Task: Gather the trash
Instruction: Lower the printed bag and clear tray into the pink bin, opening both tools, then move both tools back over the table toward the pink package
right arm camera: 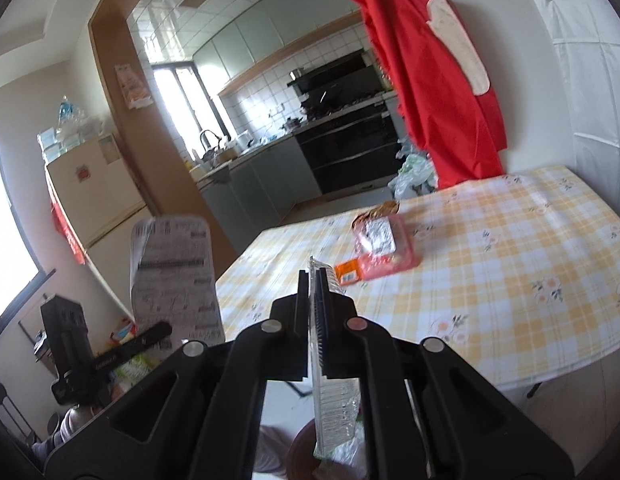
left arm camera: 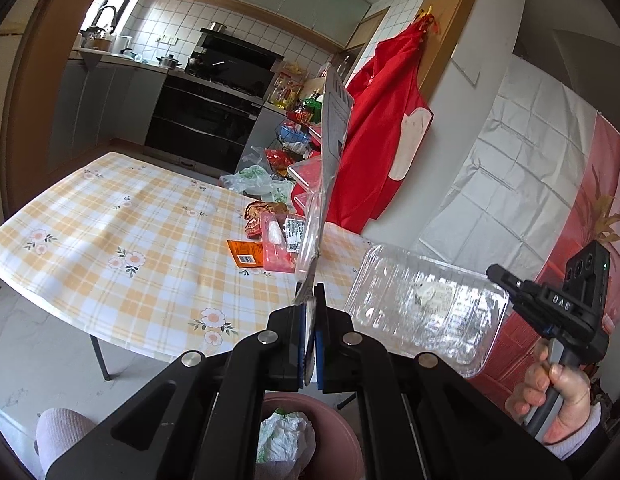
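Both claws are hovering over a pink bin (left arm camera: 310, 432) beside a checked table (left arm camera: 129, 240), each one clamping a piece of packaging. The left claw (left arm camera: 310, 300) is pinching the bottom edge of a labelled plastic lid (left arm camera: 334, 128), which is standing upright above its tips. The right claw (right arm camera: 317, 280) is gripping a clear plastic tray (right arm camera: 330, 412) edge-on, the tray hanging down toward the bin's mouth. To do the drop well, each piece should probably be lowered squarely over the opening before the jaws part, since light plastic may drift. More trash is waiting on the table, well ahead of both claws: a pink packet (right arm camera: 386, 252), an orange wrapper (left arm camera: 245, 254) and a brown wrapper (left arm camera: 265, 210).
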Demonstrator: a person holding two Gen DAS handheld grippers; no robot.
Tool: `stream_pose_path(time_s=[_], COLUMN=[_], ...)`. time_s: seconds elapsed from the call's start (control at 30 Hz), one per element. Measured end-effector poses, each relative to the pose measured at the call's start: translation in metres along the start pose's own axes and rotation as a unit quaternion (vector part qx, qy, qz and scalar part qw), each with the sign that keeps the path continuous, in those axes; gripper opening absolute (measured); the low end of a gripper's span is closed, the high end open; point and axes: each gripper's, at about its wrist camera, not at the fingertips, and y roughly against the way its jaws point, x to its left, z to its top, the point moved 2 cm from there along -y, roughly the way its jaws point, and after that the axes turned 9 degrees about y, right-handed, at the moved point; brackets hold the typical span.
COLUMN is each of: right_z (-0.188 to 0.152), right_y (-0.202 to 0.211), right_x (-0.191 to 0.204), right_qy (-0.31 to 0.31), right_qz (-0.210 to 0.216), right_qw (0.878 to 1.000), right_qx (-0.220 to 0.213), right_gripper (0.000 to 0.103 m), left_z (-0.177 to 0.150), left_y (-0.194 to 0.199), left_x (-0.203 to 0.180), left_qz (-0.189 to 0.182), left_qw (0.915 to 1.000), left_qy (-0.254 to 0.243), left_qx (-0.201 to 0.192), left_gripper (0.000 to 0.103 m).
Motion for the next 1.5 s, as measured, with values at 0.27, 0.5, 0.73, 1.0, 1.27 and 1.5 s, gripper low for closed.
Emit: stream_pose_path(time_s=[0.27, 0.5, 0.73, 1.0, 1.27, 1.5], right_z=[-0.009, -0.010, -0.025, -0.030, -0.032, -0.035], right_y=[-0.006, 0.003, 0.001, 0.003, 0.000, -0.005], right_x=[0.007, 0.008, -0.004, -0.016, -0.017, -0.019], right_qy=[0.005, 0.027, 0.019, -0.004, -0.005, -0.009], right_qz=[-0.012, -0.083, -0.127, -0.135, -0.140, -0.141], right_qw=[1.000, 0.996, 0.992, 0.991, 0.990, 0.990], right_qx=[0.015, -0.012, -0.008, -0.006, 0.003, 0.013], right_gripper=[0.061, 0.097, 0.097, 0.097, 0.097, 0.097], left_z=[-0.004, -0.018, -0.041, -0.058, -0.055, -0.052], left_y=[-0.004, -0.013, -0.024, -0.033, -0.030, -0.031], left_x=[-0.002, -0.008, -0.010, -0.023, -0.022, -0.010], left_qz=[-0.004, 0.002, 0.004, -0.024, -0.027, -0.001], left_qw=[1.0000, 0.9994, 0.9979, 0.9945, 0.9957, 0.9972], left_qy=[-0.005, -0.022, -0.027, -0.043, -0.027, -0.007], left_qx=[0.007, 0.027, 0.058, 0.092, 0.084, 0.074], left_gripper=[0.004, 0.004, 0.004, 0.009, 0.073, 0.091])
